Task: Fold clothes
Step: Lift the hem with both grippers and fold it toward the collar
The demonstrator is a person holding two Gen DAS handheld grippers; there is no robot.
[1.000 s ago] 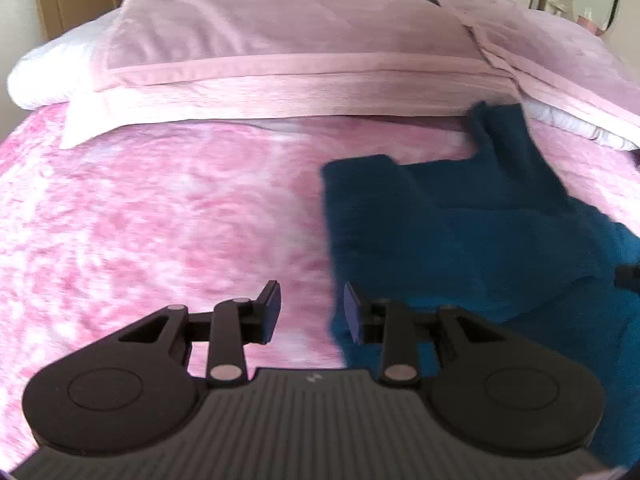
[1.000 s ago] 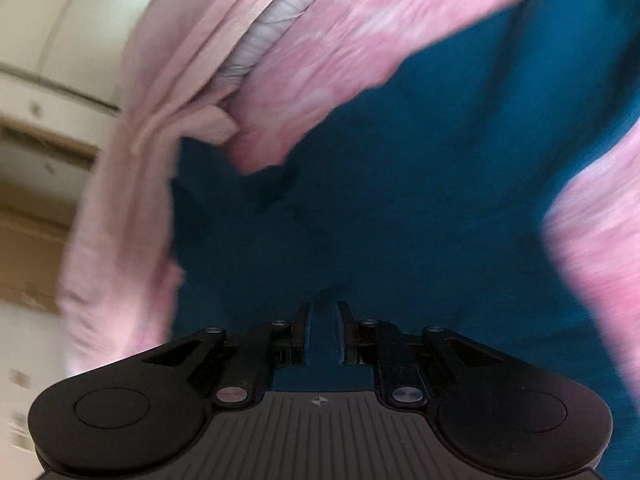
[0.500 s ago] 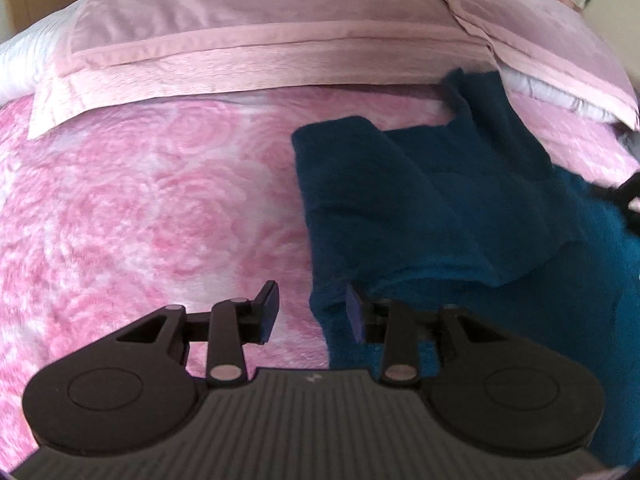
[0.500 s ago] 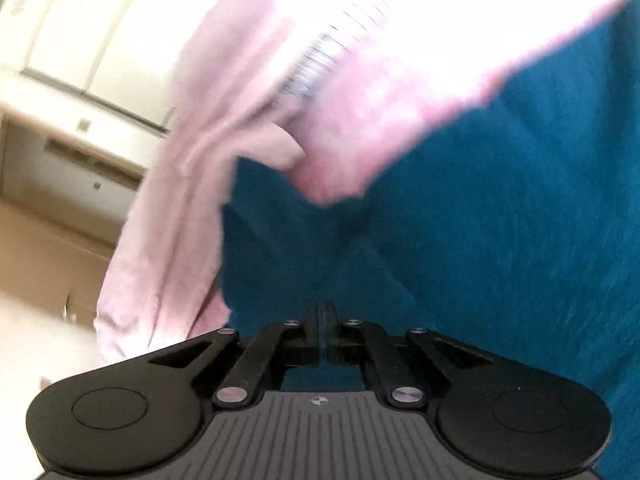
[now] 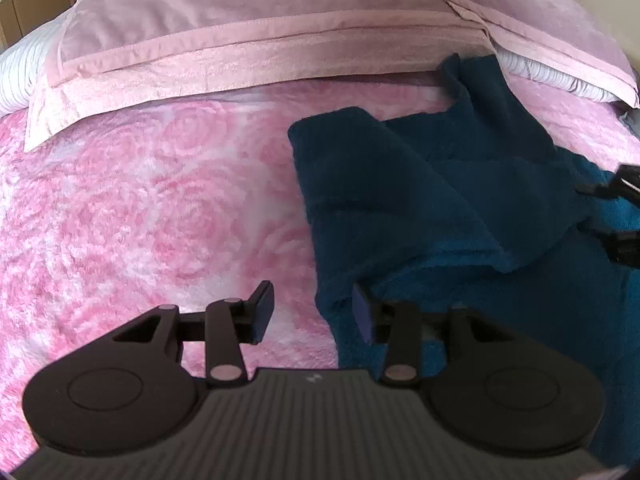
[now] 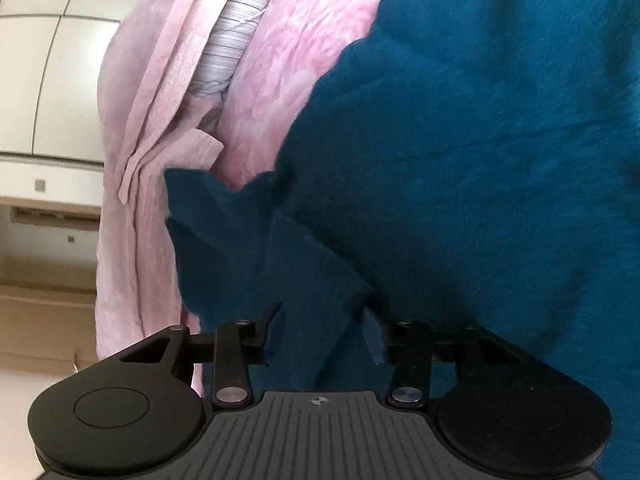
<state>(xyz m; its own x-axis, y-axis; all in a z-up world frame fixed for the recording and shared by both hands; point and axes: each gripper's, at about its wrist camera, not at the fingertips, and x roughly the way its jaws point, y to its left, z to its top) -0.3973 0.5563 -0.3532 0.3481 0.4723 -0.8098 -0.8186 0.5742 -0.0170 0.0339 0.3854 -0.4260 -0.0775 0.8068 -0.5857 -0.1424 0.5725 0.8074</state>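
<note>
On the bed (image 5: 168, 208), the teal garment (image 5: 420, 200) lies part-folded; as both grippers, left (image 5: 312, 312) and right (image 6: 320, 336), open with cloth loose between their fingers, its flap may slump open.

Soft daylight fills both views, brightest toward 9 o'clock in the right wrist view, where the white wall (image 6: 52, 80) nearly washes out. The teal garment (image 5: 420, 200) holds deep shadow in its folds. Fisheye bending curves the pillow (image 5: 260, 32) at 12 o'clock; corners vignette black; focus is sharp
</note>
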